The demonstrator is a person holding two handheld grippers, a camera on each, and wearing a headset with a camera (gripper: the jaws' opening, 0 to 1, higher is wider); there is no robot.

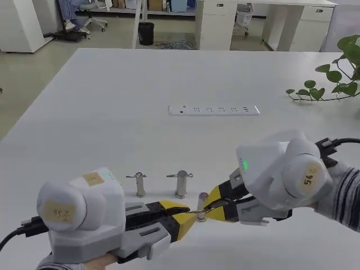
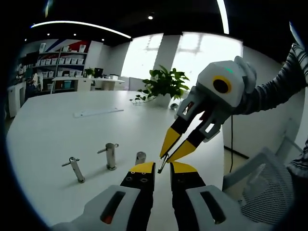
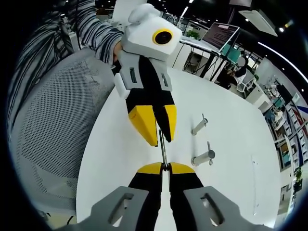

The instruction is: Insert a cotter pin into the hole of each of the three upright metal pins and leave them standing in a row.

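Left gripper (image 1: 190, 214) enters the head view from 7 o'clock, body low, jaws pointing toward 3 o'clock. Right gripper (image 1: 209, 209) enters from 4 o'clock on a striped sleeve (image 1: 344, 191), jaws pointing toward 9 o'clock. The tips meet nose to nose, almost touching. The right jaws are closed on a cotter pin (image 3: 162, 149). The left jaws stand narrowly parted about its far end; a firm pinch cannot be confirmed.
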